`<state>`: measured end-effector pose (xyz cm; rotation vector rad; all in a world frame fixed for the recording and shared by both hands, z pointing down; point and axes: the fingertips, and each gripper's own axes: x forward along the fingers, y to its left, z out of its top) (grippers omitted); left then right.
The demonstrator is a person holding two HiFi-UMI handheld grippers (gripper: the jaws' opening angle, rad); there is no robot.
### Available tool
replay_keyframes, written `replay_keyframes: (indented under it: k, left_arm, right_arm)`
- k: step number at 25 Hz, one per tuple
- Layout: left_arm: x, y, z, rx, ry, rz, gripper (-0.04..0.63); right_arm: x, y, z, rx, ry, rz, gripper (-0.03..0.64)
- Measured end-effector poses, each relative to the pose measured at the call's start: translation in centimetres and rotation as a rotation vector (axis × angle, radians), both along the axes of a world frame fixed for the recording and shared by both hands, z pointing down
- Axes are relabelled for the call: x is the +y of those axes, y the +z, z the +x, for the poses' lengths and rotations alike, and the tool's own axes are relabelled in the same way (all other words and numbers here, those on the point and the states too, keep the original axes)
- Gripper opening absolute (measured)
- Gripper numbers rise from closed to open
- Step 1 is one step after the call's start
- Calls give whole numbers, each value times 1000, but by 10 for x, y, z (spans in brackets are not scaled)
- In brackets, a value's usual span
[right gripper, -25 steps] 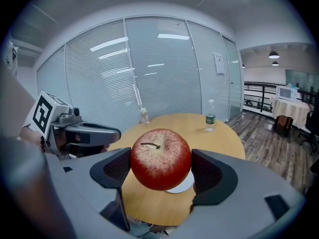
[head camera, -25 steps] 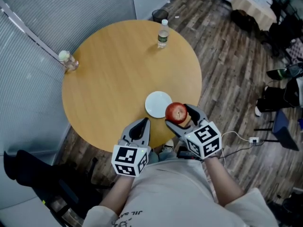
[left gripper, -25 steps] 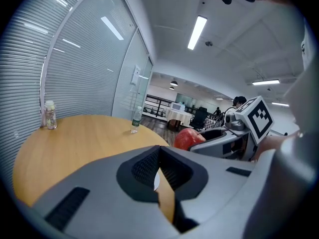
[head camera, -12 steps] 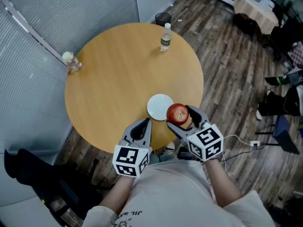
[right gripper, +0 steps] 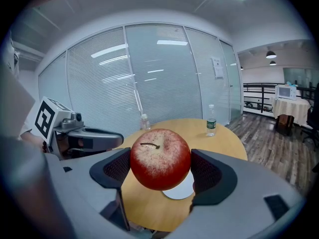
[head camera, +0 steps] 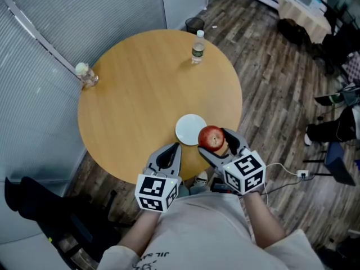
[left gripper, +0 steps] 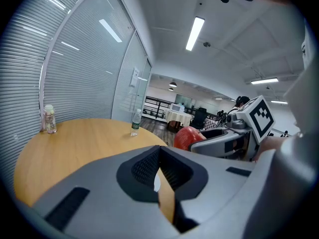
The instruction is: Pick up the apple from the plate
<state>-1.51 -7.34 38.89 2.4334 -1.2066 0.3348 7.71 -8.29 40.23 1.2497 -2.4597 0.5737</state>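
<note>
My right gripper is shut on a red apple, held in the air above the near edge of the round wooden table. In the right gripper view the apple fills the gap between both pads, stem up. The white plate lies bare on the table just left of the apple, and it shows below the apple as the plate. My left gripper hovers over the near table edge, left of the right one, jaws shut with nothing between them.
A water bottle stands at the table's far edge. A small glass jar sits at the left edge by the blinds. A black bin stands on the wooden floor beyond the table; chairs and bags crowd the right side.
The apple and right gripper have barely shifted, staying lifted beside the plate. The head view has drifted slightly, so the table sits a little lower in frame. The left gripper is unmoved.
</note>
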Motion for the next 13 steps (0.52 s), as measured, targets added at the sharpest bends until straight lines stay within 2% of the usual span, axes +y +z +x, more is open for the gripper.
replay_keyframes:
  k: [13]
  left_arm:
    - [3, 4, -3, -4, -3, -13, 3]
  right_arm:
    - [1, 4, -5, -2, -6, -12, 385]
